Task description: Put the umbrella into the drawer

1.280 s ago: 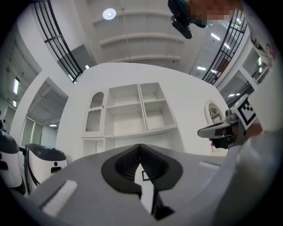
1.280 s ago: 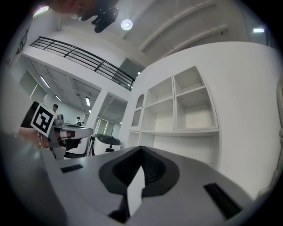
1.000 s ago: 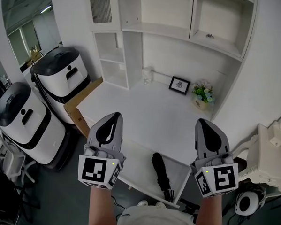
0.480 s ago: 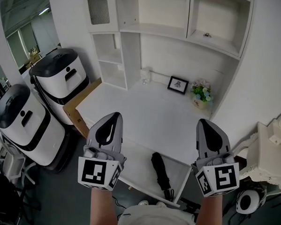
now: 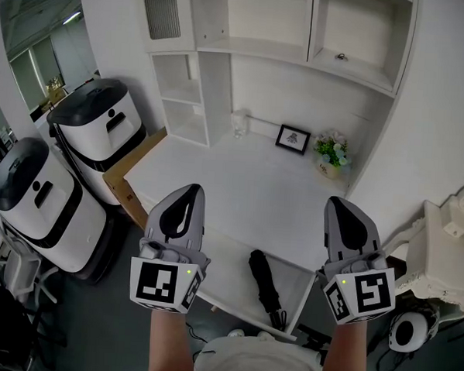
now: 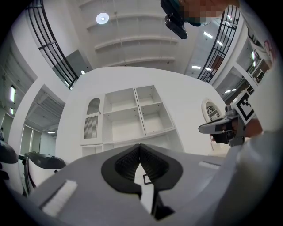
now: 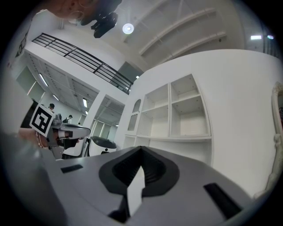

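Fingers of the right gripper meet, nothing between them — white shelves beyond, left gripper far left.

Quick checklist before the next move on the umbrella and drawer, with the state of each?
1. Umbrella inside drawer: ok, it lies in it.
2. Umbrella folded: ok.
3. Left gripper empty, jaws together: ok.
4. Right gripper empty, jaws together: ok.
5. Drawer closed: not ok, it stands open.
6. Umbrella's near end clear of the drawer's front rim: cannot tell.
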Motion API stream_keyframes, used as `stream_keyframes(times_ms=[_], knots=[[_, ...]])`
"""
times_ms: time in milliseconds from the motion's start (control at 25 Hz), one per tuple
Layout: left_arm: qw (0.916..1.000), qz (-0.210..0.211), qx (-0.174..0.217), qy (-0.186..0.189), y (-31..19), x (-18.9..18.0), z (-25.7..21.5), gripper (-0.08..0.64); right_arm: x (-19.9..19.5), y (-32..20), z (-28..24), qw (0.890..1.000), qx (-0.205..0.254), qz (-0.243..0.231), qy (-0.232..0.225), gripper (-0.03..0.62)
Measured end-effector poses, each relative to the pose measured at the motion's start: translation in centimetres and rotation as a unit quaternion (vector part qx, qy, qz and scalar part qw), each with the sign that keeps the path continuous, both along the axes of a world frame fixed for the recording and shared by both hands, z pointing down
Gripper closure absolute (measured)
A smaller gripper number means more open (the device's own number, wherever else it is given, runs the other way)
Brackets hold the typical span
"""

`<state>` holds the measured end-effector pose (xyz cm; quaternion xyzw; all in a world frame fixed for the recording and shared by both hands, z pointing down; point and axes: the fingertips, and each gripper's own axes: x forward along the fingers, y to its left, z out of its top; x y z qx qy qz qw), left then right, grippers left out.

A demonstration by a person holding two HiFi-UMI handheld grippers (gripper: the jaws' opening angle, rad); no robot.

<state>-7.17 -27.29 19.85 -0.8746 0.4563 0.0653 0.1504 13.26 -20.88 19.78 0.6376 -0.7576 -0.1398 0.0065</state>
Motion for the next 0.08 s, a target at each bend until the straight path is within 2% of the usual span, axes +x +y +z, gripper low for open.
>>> stream_keyframes(times_ms=[80], knots=[[1.0,0.0,0.0,0.0,0.05,-0.02,-0.03,0.551,0.04,0.1,-0.06,1.0,0.001,0.0,-0.001,0.586]])
